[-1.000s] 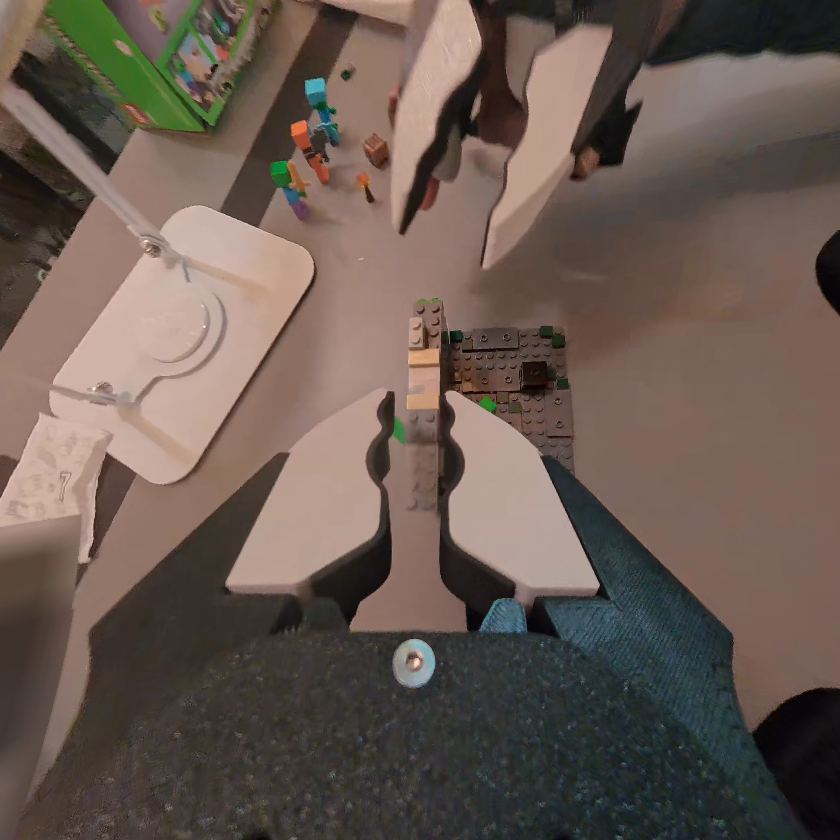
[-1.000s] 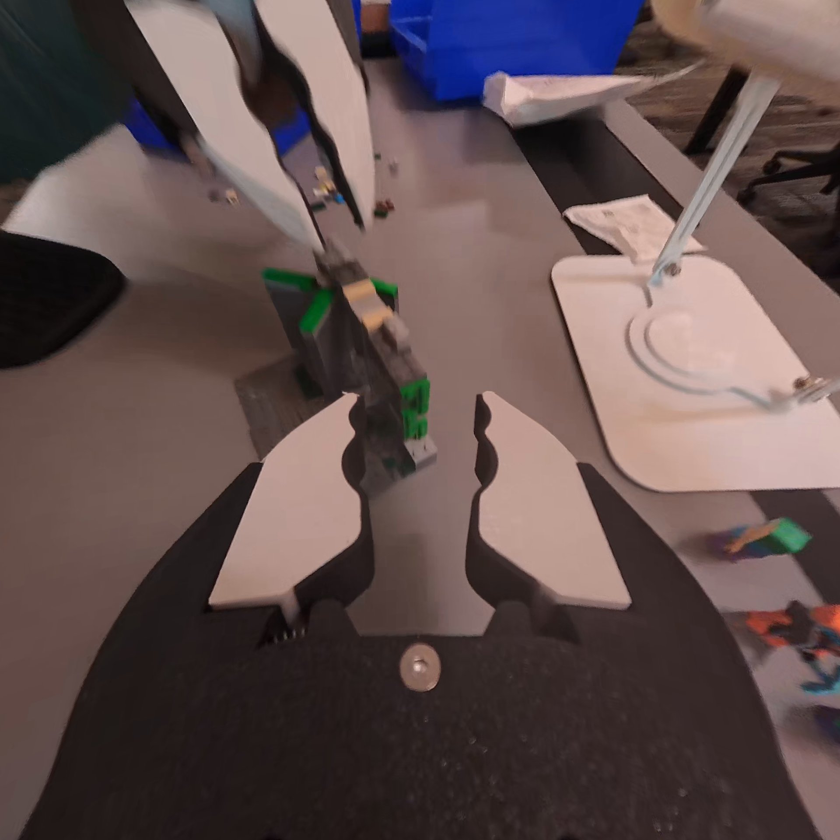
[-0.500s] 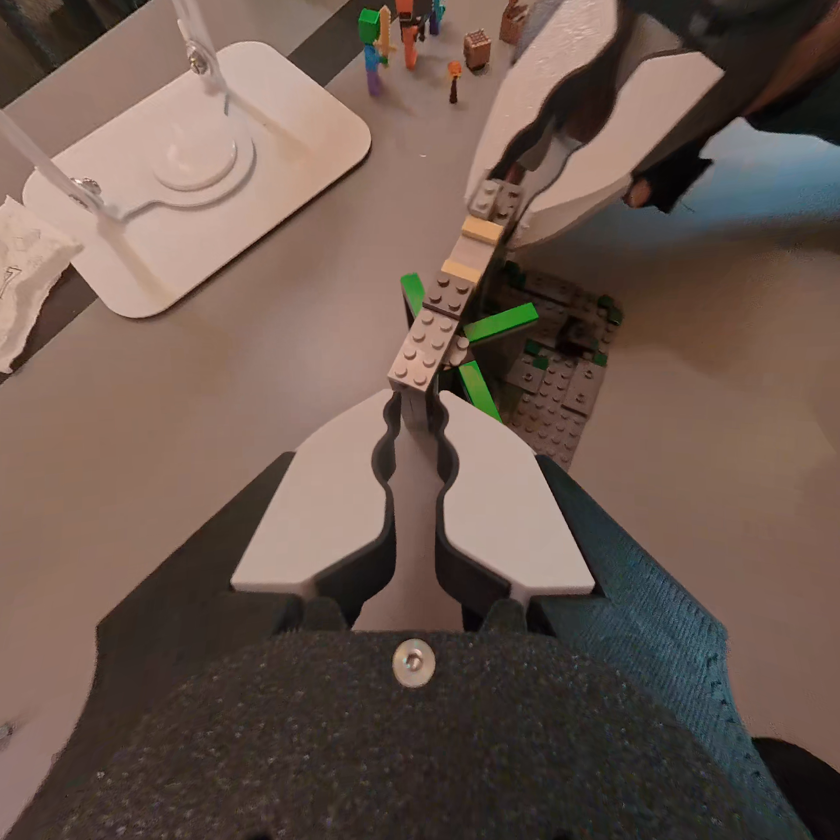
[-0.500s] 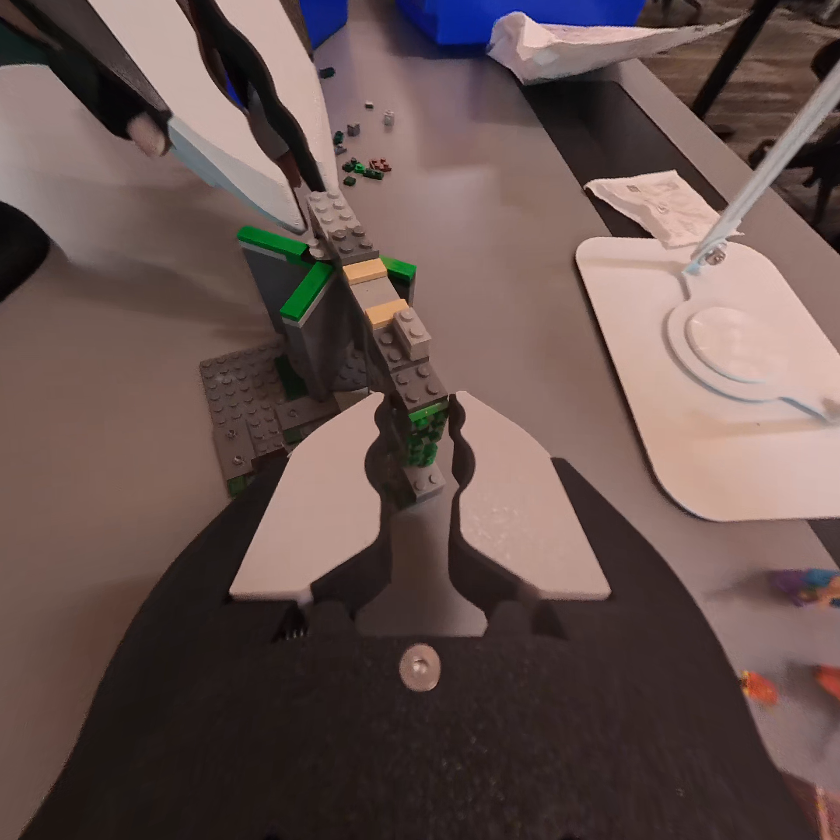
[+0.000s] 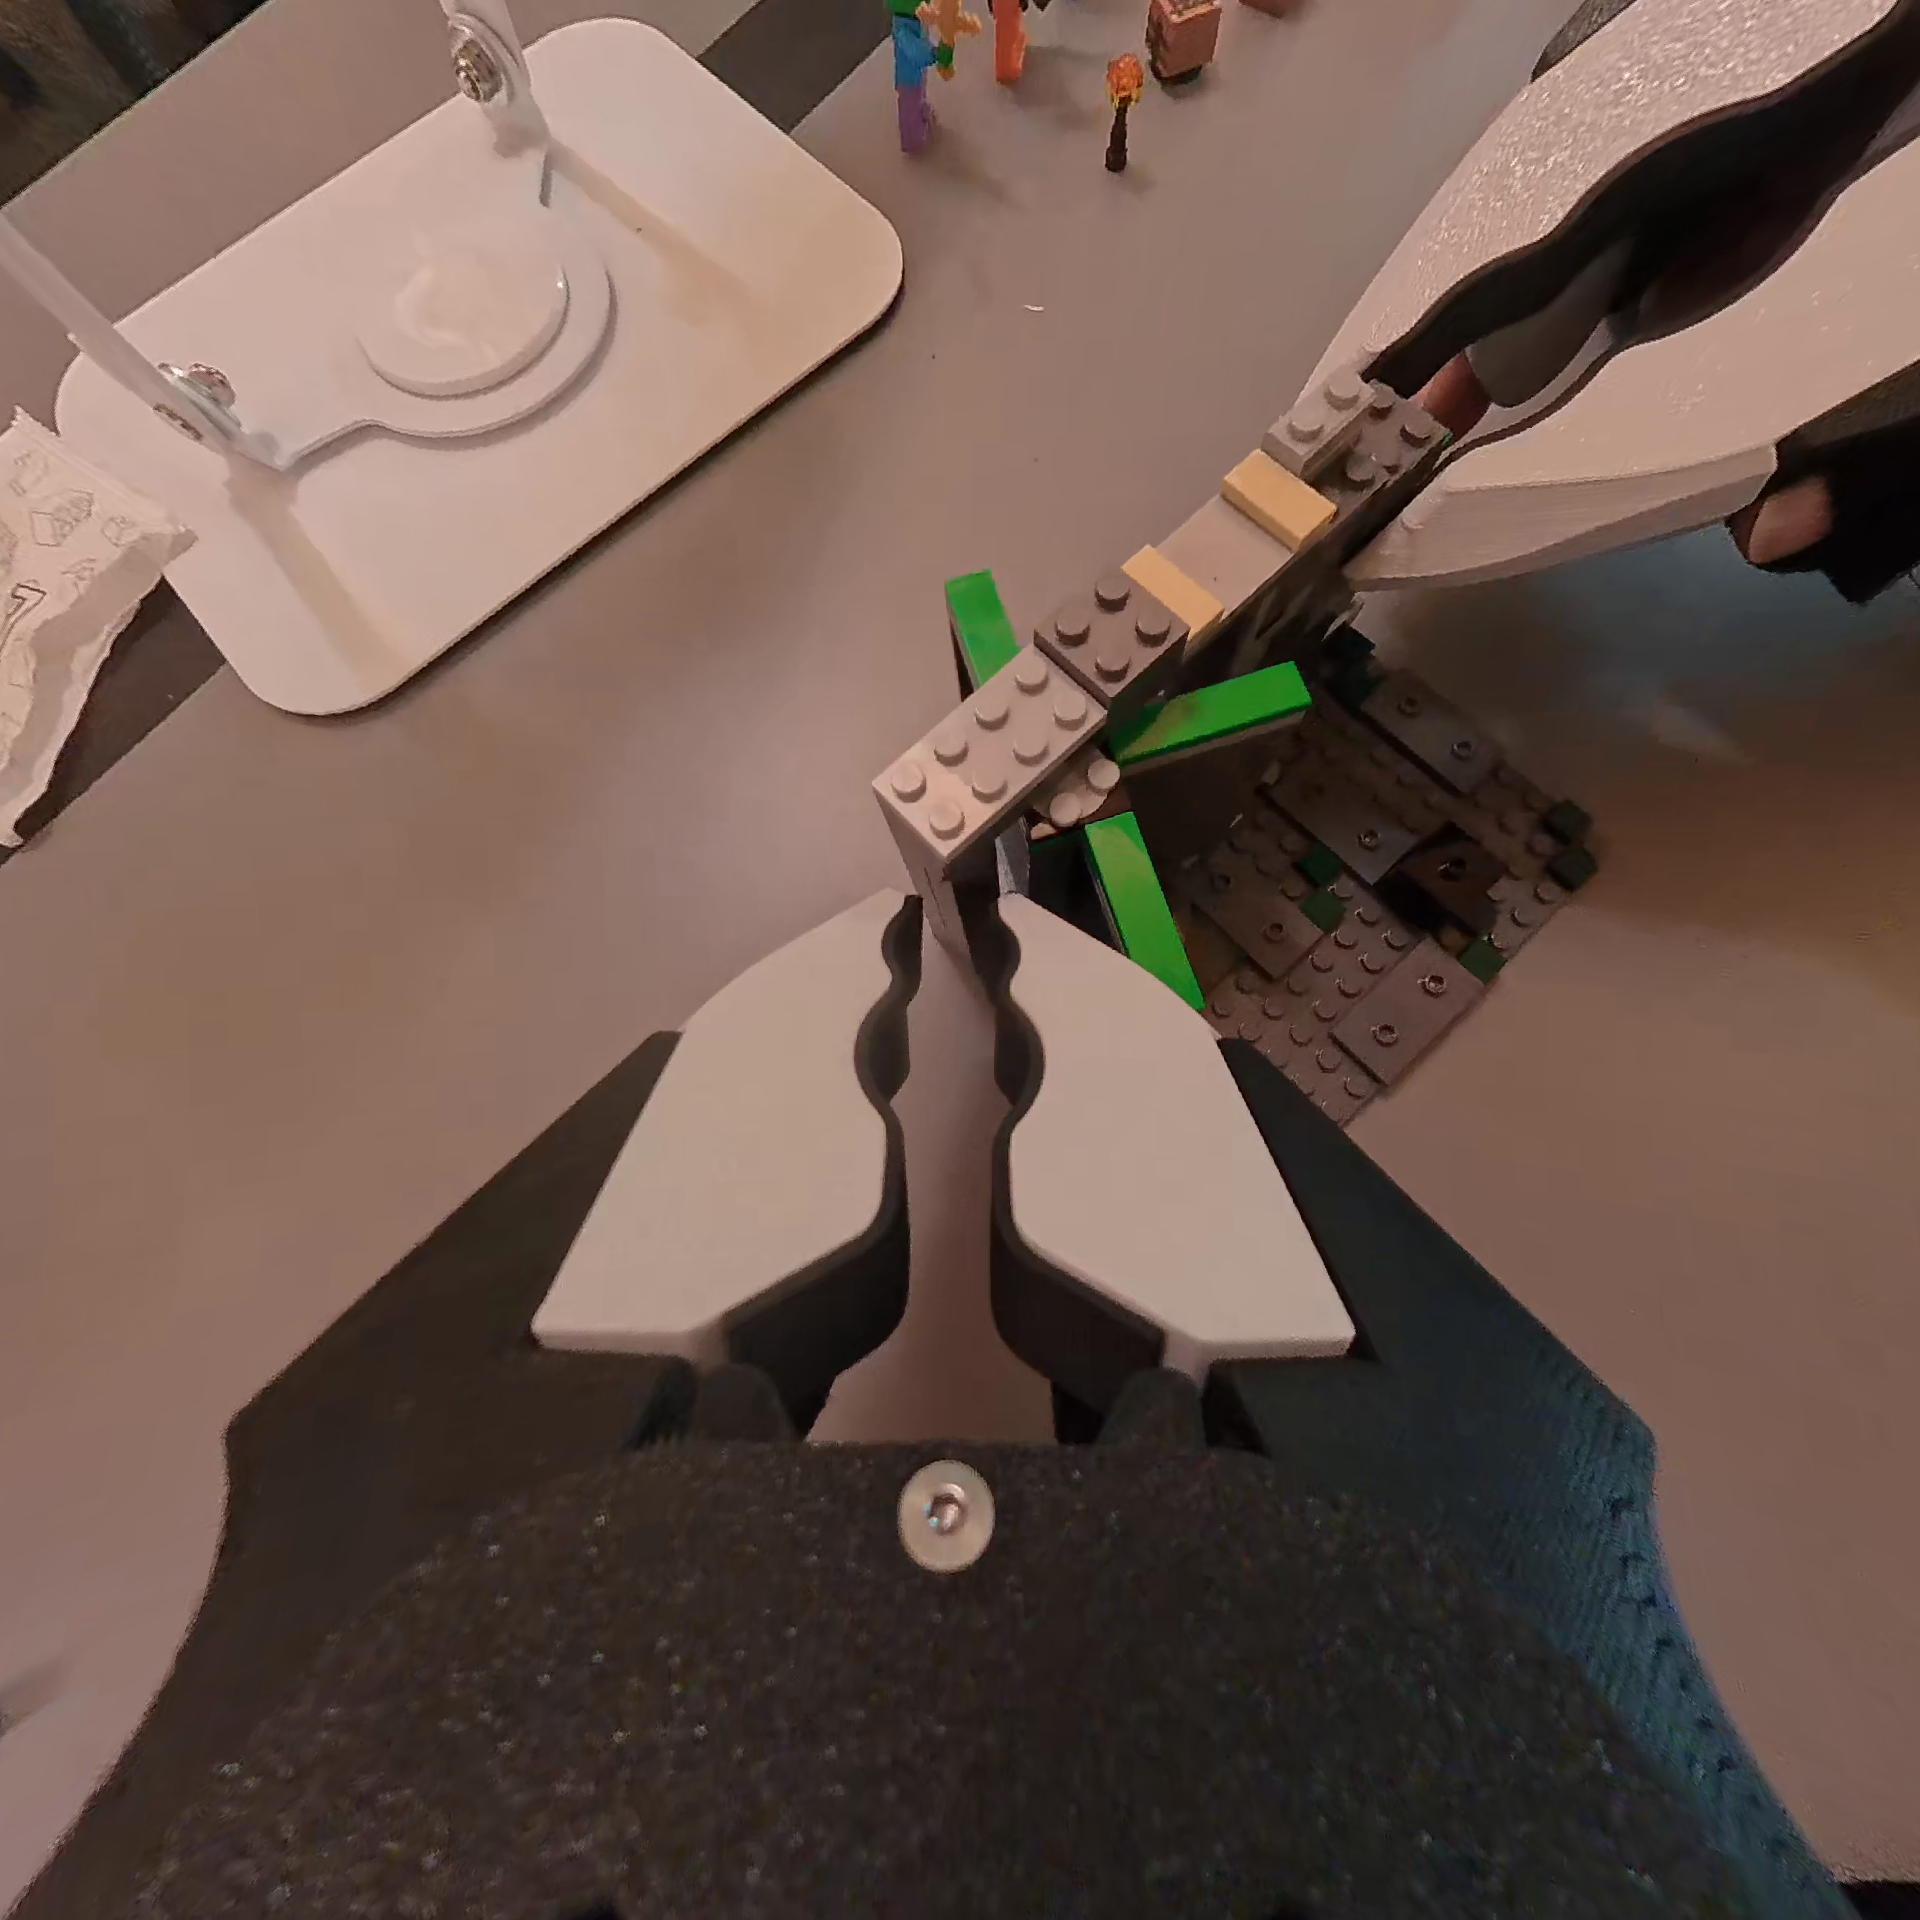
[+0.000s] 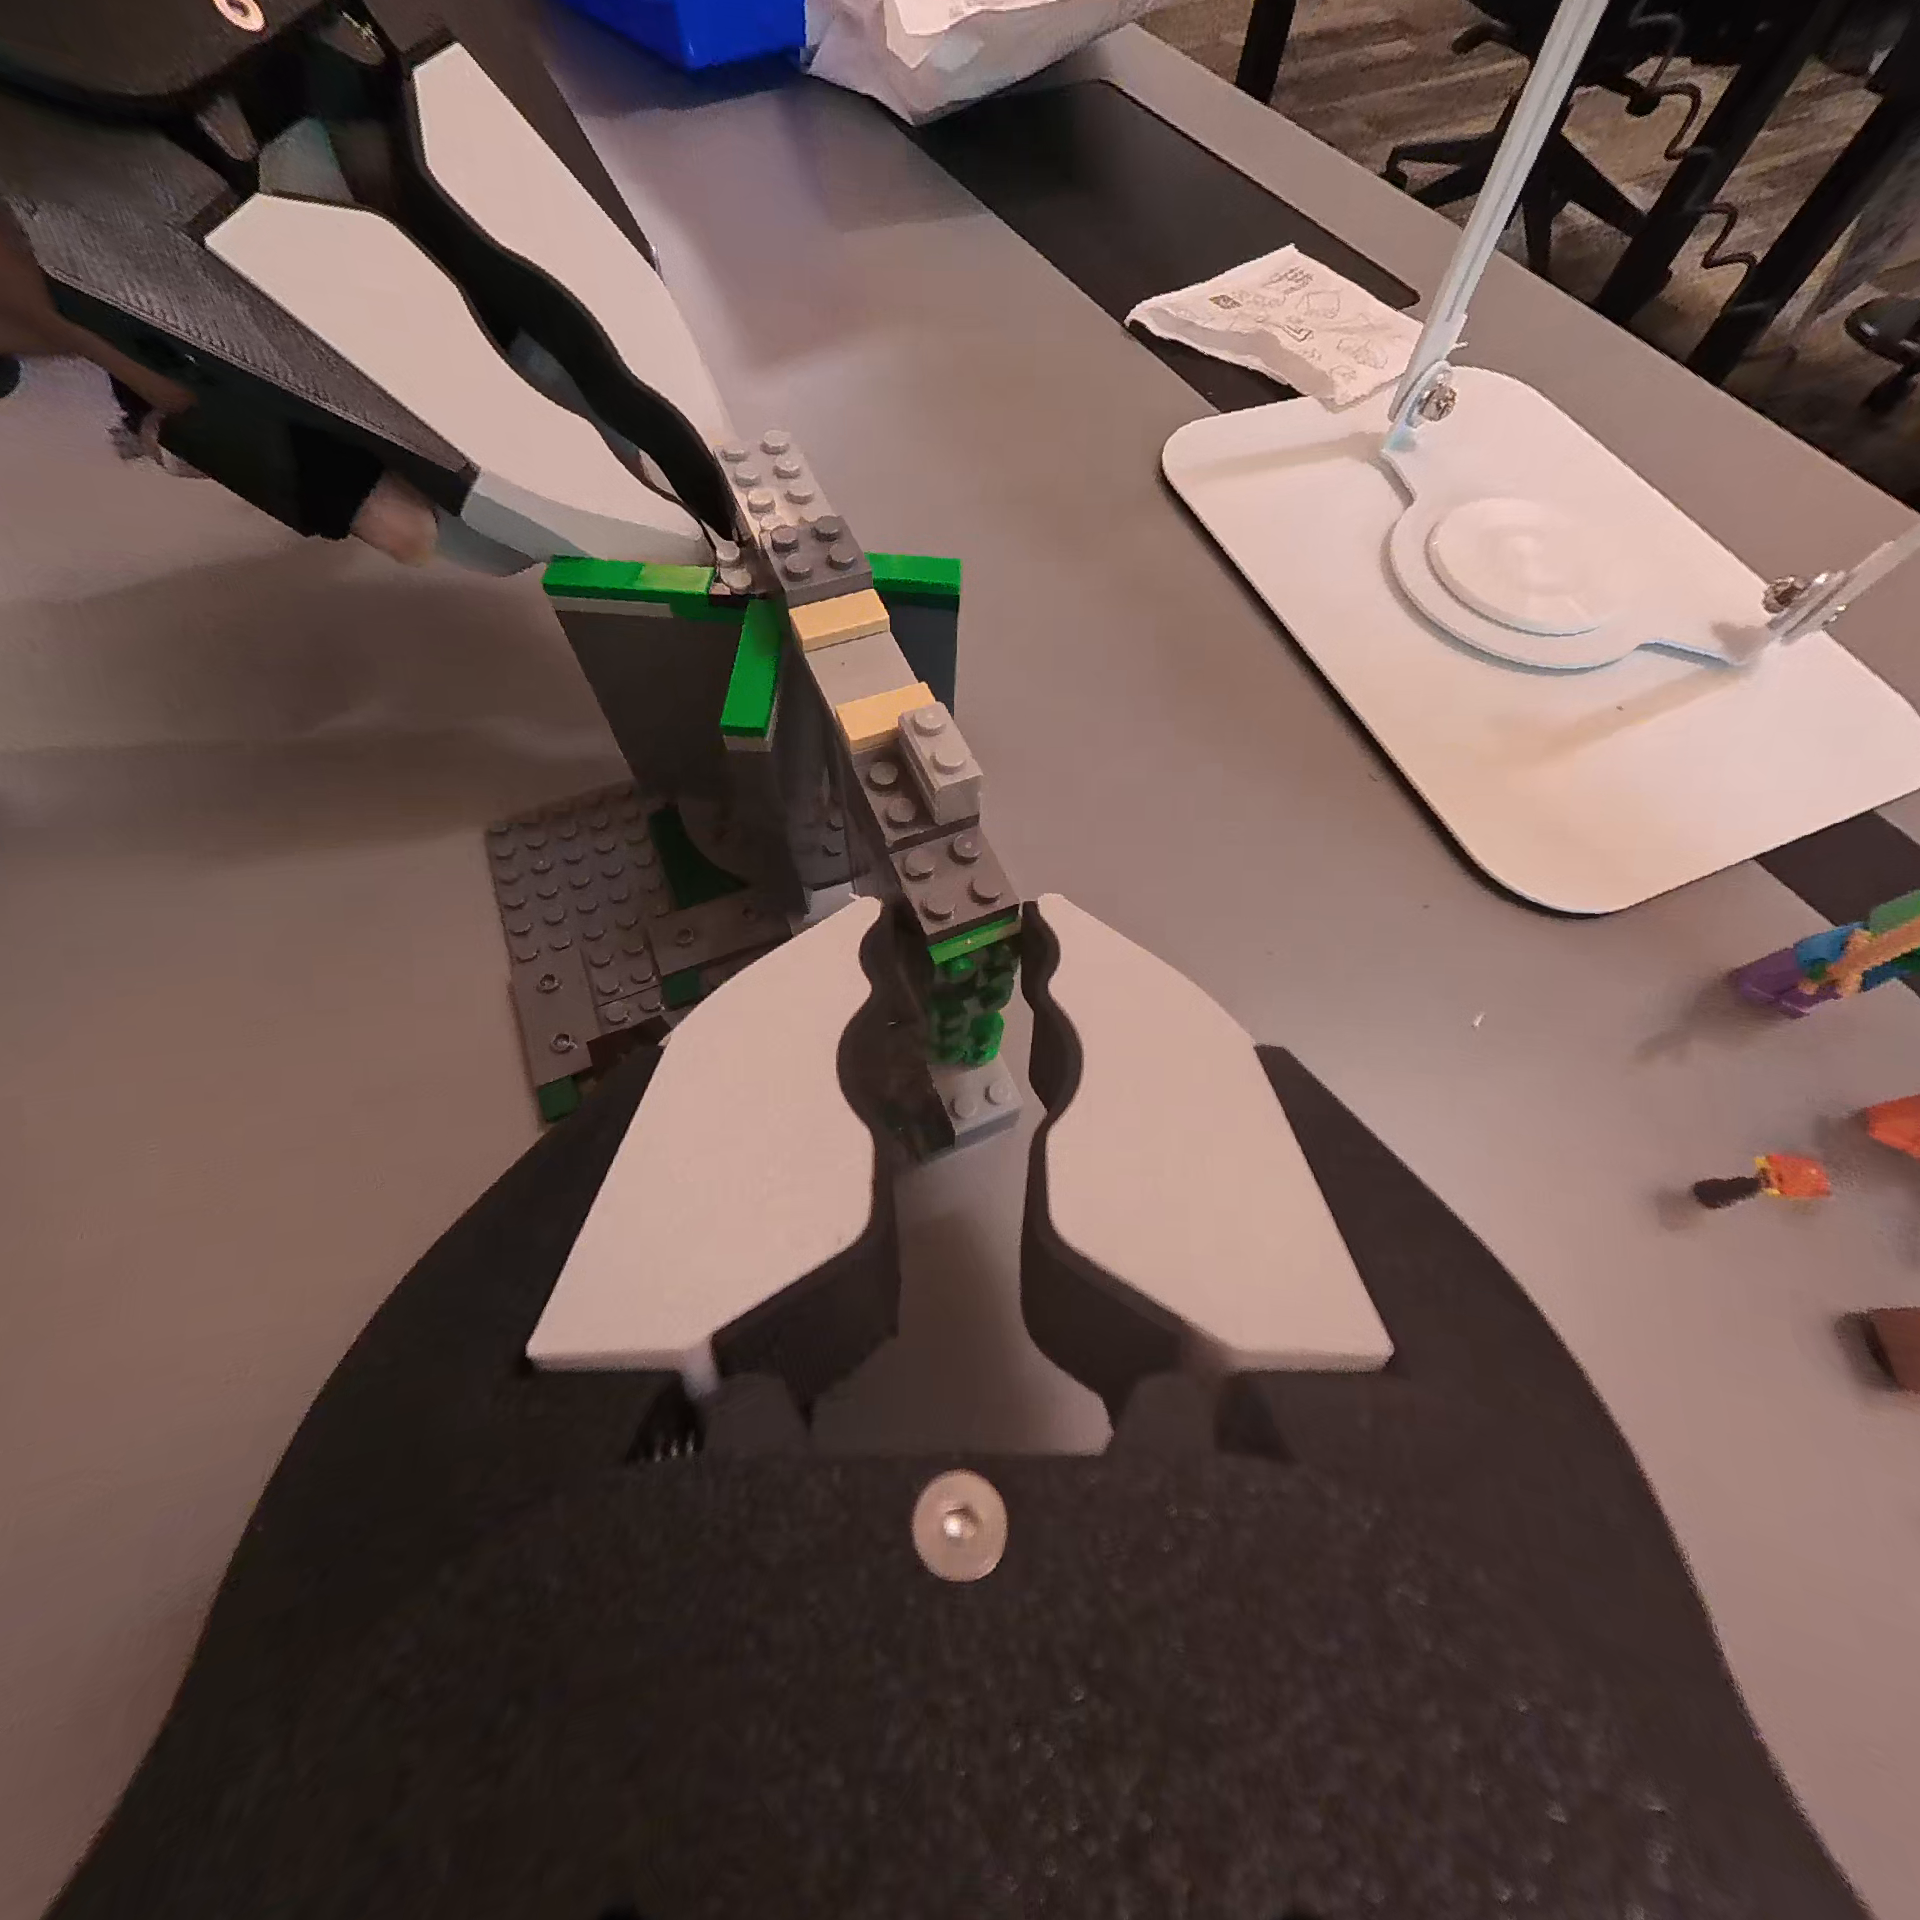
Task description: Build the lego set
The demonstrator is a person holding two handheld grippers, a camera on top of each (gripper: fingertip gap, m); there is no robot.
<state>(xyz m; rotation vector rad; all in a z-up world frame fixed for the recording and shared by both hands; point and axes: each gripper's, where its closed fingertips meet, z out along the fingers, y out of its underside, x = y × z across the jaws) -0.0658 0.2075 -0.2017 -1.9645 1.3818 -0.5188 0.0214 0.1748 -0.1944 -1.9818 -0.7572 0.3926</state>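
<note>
A tall grey Lego wall with tan tiles and green trim stands on a dark grey studded baseplate. My left gripper is shut on the wall's near end. My right gripper shows at the upper right, clamped on the far end. In the right wrist view my right gripper is shut on the wall's end with green bricks, above the baseplate. The left gripper grips the opposite top end there.
A white lamp base lies left of the build and also shows in the right wrist view. Small minifigures stand at the far edge. A crumpled paper bag lies at the left. A blue bin sits behind. About 10 centimetres separates my left fingertips from my right.
My right gripper came down from open and closed on the wall's green-brick end. My left gripper slid back to the wall's near end and stays closed on it.
</note>
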